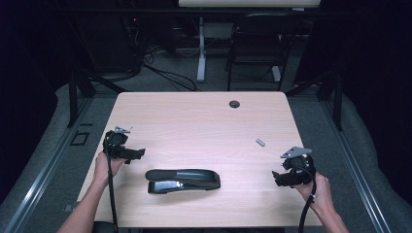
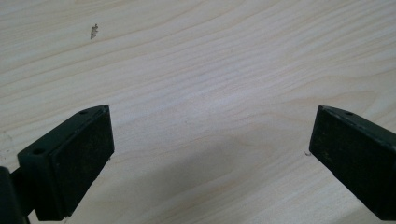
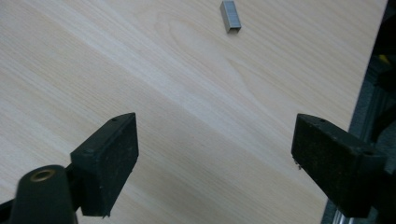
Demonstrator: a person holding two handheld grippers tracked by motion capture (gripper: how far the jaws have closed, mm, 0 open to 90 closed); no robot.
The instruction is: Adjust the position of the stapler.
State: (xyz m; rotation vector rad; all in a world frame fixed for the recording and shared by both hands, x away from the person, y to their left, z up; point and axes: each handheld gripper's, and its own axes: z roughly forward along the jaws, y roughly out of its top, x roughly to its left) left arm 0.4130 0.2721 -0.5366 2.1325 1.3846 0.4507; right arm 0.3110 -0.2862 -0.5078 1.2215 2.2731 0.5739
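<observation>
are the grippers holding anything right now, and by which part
Nothing is held. The left gripper and right gripper both stand open over bare table; the stapler lies untouched between them.

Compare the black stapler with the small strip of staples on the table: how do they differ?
The stapler is black, large and long; the strip of staples is grey, metallic and tiny. The stapler lies near the table's front edge between the two hands; the strip of staples lies farther back, toward the right. Both rest on the bare table, untouched.
</observation>
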